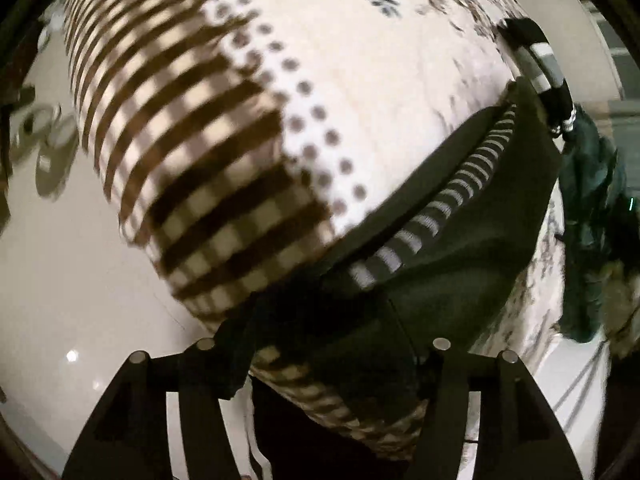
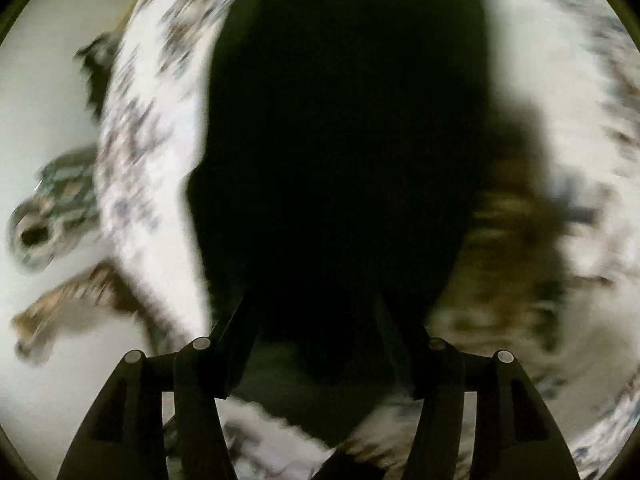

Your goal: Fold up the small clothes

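Left gripper (image 1: 324,364) is clamped on the dark garment (image 1: 460,272) and checked cloth (image 1: 224,200) over the white table (image 1: 80,300), while right gripper (image 2: 320,356) grips blurred dark fabric (image 2: 340,140), printed cloth (image 2: 152,140) beyond.

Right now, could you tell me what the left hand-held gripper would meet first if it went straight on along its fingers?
Most likely the dark garment with the striped band, which lies right in front of the left hand-held gripper and seems to reach between its fingers. The brown checked cloth lies just beyond. Depth is unclear because of blur.
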`<state>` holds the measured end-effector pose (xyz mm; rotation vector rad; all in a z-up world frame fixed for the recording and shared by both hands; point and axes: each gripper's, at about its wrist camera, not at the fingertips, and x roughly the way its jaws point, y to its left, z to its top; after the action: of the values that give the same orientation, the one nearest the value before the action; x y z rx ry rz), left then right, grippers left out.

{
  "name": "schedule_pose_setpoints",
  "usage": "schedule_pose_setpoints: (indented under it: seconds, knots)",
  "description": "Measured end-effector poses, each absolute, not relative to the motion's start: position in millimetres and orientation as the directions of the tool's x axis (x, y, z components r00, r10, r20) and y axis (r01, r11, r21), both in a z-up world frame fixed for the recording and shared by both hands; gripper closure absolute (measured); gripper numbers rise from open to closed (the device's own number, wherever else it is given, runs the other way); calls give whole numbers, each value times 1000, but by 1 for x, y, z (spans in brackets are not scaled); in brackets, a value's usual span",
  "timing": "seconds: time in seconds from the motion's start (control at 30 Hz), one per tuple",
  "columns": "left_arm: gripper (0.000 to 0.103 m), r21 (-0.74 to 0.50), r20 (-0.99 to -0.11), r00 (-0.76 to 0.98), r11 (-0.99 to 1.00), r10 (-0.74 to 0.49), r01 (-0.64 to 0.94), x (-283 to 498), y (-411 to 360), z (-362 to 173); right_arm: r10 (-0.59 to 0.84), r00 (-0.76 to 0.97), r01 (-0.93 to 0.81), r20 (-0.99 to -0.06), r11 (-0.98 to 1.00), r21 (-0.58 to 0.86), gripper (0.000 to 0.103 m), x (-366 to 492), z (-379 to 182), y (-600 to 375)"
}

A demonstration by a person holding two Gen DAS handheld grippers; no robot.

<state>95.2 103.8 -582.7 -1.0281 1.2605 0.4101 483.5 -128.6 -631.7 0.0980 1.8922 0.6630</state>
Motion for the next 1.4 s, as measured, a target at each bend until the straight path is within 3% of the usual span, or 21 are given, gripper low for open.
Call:
schedule_pose_setpoints:
  seconds: [0.23, 0.4, 0.43, 0.57, 0.67, 0.77, 0.97, 1.1, 1.27, 1.3, 1.33, 1.37, 1.4]
  knots:
    - [47, -369, -928, 282, 509, -243, -777, 99, 106, -594, 280, -676, -272, -682, 765, 584, 42, 410, -715, 25]
    - [47, -285, -954, 192, 498, -230, -819, 74, 112, -606, 594, -660, 38, -460, 638, 769, 41, 416, -700, 40]
    - [47, -280, -955, 188, 488, -229, -827, 67, 114, -604, 620, -631, 40, -467, 627, 778, 41, 425, -691, 32]
    - [47, -309, -950, 245, 476, -191, -823, 71, 129, -576, 605, -435, -107, -667, 701, 705, 41, 479, -647, -33]
    - [47, -405, -914, 359, 495, -190, -769, 122, 142, -553, 534, -266, -158, -802, 797, 583, 40, 527, -620, -106]
    - [41, -494, -863, 455, 553, -219, -671, 198, 147, -547, 492, -169, -109, -854, 852, 512, 37, 569, -610, -176]
    - [41, -602, -775, 524, 667, -353, -440, 393, 147, -562, 534, -58, 84, -844, 845, 529, 37, 632, -630, -257]
    - [41, -600, -772, 487, 722, -409, -344, 501, 138, -581, 562, 9, 123, -827, 820, 559, 32, 691, -658, -271]
    - [42, -606, -784, 380, 739, -492, -295, 576, 114, -613, 635, -67, 210, -770, 763, 611, 30, 726, -703, -254]
    - [49, -612, -778, 383, 737, -498, -287, 581, 110, -616, 647, -84, 220, -758, 754, 619, 30, 730, -707, -256]
    - [76, -620, -769, 392, 736, -505, -270, 581, 106, -616, 657, -92, 220, -748, 746, 628, 35, 731, -711, -252]
    - [82, -607, -779, 380, 752, -499, -256, 585, 101, -616, 662, -83, 199, -744, 743, 639, 69, 733, -711, -248]
    - [85, -595, -786, 379, 763, -488, -253, 588, 98, -615, 649, -79, 175, -756, 756, 631, 89, 734, -710, -245]
